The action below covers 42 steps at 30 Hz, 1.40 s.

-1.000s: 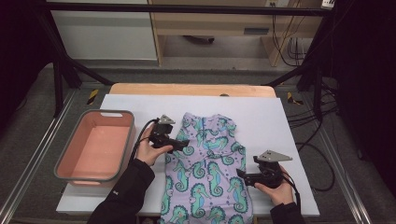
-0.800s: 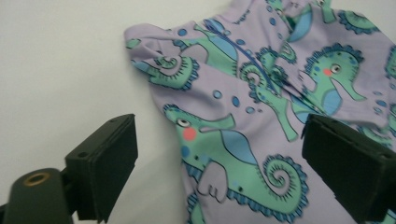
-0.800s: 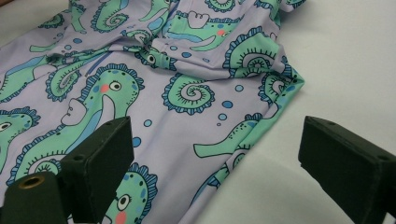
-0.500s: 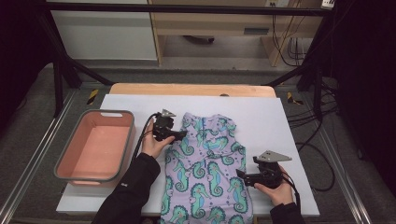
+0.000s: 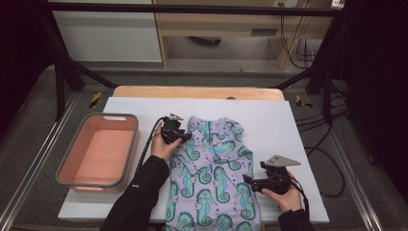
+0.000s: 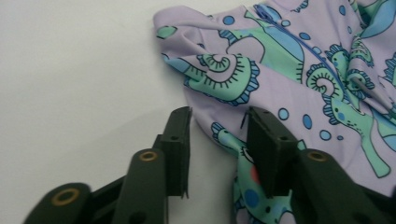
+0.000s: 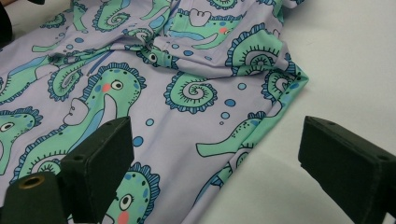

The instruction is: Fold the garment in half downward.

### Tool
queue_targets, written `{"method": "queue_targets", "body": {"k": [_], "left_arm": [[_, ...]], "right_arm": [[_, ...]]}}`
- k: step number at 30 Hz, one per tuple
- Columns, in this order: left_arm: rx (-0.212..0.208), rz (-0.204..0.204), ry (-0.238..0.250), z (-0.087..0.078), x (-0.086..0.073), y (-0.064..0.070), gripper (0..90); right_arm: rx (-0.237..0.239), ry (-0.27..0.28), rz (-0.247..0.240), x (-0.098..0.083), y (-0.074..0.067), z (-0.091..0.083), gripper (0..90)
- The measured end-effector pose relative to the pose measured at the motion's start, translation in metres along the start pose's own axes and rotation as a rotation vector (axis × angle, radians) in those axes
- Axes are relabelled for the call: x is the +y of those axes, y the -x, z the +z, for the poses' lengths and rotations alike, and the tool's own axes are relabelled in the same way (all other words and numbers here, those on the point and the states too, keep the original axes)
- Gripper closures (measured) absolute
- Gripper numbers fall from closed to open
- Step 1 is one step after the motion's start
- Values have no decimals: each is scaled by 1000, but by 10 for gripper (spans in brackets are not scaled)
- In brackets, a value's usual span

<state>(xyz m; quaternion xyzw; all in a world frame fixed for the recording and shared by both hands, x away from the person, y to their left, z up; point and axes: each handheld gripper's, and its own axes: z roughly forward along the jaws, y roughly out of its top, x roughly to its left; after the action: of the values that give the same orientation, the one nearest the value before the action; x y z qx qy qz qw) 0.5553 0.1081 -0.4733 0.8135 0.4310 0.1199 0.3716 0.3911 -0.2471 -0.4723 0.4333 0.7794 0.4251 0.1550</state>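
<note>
Left gripper closing in on the seahorse garment's shoulder edge.

The left gripper has its black jaws part-way in and just been closing; a fold of the lilac stretch garment printed with green seahorses sits between them, pads not yet pressing. That garment lies flat on the white tabletop sheet, its lower end hanging over the near edge. On the garment's right hem, the right gripper straddles the edge with jaws wide, holding nothing. So no grip is set yet; lifting or folding looks to be all ahead. Left of the garment waits a salmon-pink plastic tub with grey rim. Beyond, grey floor, black frame posts, trailing cables.
</note>
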Motion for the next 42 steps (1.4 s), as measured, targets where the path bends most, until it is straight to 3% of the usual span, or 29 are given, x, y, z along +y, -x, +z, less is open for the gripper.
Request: {"method": "queue_targets", "body": {"k": [5,9,18,20,25,34,38,42], "left_arm": [[-13,6,-8,1,0,6,765],[0,12,-1,2,-1,8,837],[-16,-2,9,3,-3,7,873],[-10,23,12,4,-4,8,873],[8,39,11,4,-4,11,870],[-17,14,24,4,-5,7,871],[-21,17,35,4,-7,7,872],[-33,13,40,4,-8,5,872]], "right_arm": [[1,0,5,0,0,1,111],[3,4,17,1,1,1,99],[-6,23,13,20,3,4,77],[-13,21,22,28,6,7,95],[-53,12,37,49,19,23,144],[-99,11,47,80,40,59,254],[-102,-3,40,85,47,76,294],[-95,-22,69,87,55,94,342]]}}
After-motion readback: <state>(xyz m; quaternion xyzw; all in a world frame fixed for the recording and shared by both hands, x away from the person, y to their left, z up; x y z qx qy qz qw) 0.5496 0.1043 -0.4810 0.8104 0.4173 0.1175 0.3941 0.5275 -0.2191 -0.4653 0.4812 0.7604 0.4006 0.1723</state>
